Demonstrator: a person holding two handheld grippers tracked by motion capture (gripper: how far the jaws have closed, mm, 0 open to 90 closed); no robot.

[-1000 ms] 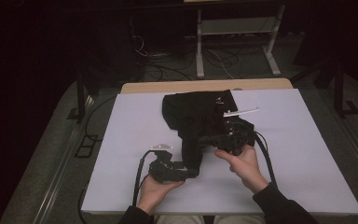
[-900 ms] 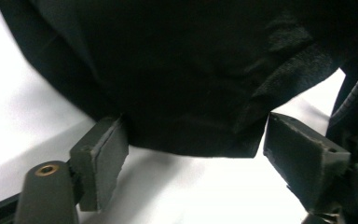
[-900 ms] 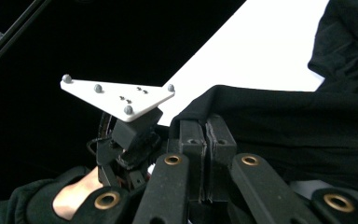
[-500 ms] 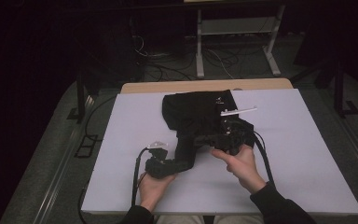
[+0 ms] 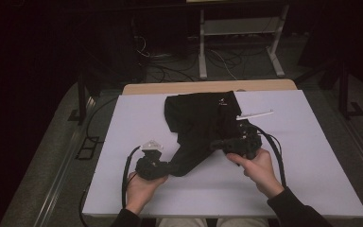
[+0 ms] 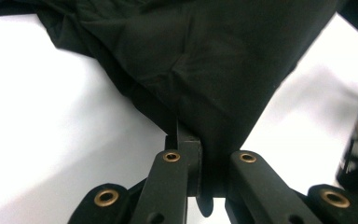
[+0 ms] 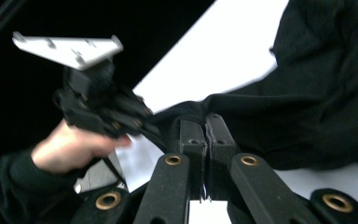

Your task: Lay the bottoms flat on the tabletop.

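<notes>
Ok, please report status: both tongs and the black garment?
Left tongs just closed on black garment corner. Right tongs shut on its edge. White table, nothing in the way.

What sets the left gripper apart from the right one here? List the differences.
The left gripper pinches the near tip of the black garment; the right gripper grips its edge farther up. The left gripper carries a grey three-cornered plate on top; the right gripper's top looks plain black. The left jaws have just been closing on the cloth. Both are shut on the garment.

Dark sleeves cover both forearms; each black claw [image 5: 172,166] has brass-ringed pivots, a trailing black cable and a grey three-cornered plate.
</notes>
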